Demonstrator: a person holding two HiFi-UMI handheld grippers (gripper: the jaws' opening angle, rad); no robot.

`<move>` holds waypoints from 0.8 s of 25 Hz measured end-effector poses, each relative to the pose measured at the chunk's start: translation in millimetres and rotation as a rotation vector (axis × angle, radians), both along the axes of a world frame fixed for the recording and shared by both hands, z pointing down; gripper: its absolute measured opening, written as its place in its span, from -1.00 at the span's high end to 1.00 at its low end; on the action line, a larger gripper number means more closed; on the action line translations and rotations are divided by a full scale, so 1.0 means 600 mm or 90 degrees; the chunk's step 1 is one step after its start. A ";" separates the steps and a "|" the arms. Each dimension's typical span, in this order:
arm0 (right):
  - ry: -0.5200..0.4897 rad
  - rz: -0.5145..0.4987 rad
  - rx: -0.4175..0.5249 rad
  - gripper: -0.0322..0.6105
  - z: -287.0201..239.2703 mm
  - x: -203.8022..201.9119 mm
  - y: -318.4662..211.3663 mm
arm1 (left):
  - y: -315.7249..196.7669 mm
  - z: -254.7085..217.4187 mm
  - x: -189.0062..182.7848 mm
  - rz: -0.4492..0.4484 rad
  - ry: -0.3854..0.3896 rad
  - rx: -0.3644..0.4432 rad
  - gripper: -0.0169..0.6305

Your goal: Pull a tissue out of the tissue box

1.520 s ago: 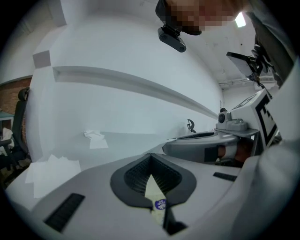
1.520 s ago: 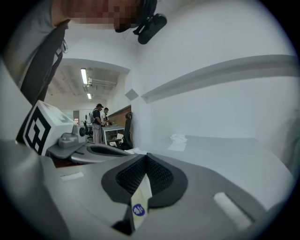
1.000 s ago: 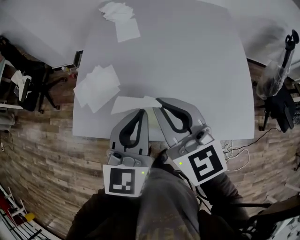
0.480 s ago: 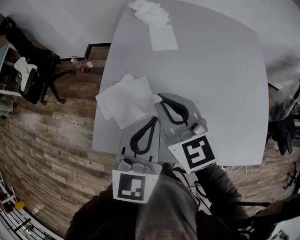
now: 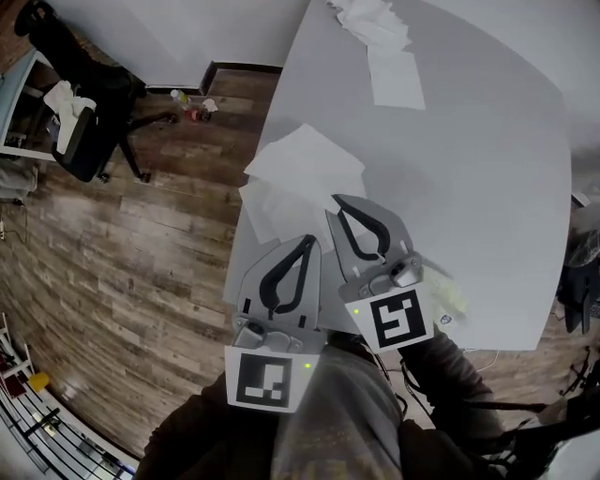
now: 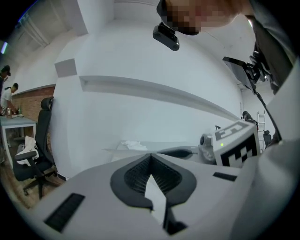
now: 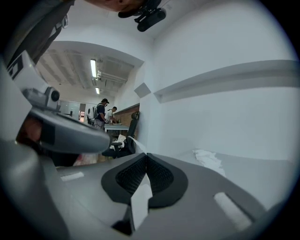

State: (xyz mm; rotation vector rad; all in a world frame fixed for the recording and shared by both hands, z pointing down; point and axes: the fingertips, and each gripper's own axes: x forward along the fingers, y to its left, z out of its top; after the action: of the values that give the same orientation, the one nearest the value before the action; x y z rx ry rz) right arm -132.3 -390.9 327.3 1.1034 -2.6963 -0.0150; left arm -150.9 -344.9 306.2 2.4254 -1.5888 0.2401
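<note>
No tissue box shows in any view. In the head view my left gripper (image 5: 307, 242) and right gripper (image 5: 339, 202) are side by side over the near left corner of the grey table (image 5: 487, 187), both shut with nothing held. Just beyond their tips lies a loose pile of flat white tissues (image 5: 300, 178). A single tissue (image 5: 397, 80) and a crumpled heap (image 5: 370, 19) lie farther back. The left gripper view shows its jaw tips (image 6: 150, 155) meeting. The right gripper view shows its tips (image 7: 146, 155) meeting, with the crumpled tissues (image 7: 206, 159) ahead on the table.
A small pale yellowish thing (image 5: 450, 298) lies at the table's near edge beside my right gripper. Wooden floor (image 5: 112, 281) spreads to the left, with an office chair (image 5: 89, 131) and small bottles (image 5: 192, 105) by the wall. People (image 7: 103, 115) stand far off at another table.
Both grippers have moved together from the middle of the table's near edge to its left corner, by the tissue pile. Both stayed shut.
</note>
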 end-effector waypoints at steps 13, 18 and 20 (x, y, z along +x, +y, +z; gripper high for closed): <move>0.028 -0.032 -0.154 0.55 0.203 -0.027 0.143 | 0.081 0.007 0.011 0.020 -0.018 0.008 0.95; -0.072 0.024 -0.135 0.55 0.092 0.037 0.193 | 0.118 -0.046 0.048 0.022 -0.010 0.049 0.95; -0.117 0.050 -0.125 0.55 0.031 0.080 0.204 | 0.131 -0.074 0.071 0.025 -0.003 0.078 0.95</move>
State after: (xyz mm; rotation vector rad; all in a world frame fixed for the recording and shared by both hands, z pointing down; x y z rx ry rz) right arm -84.2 -268.4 345.9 1.2012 -2.7347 0.3725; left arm -108.2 -266.3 262.0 2.5504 -1.6035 0.1594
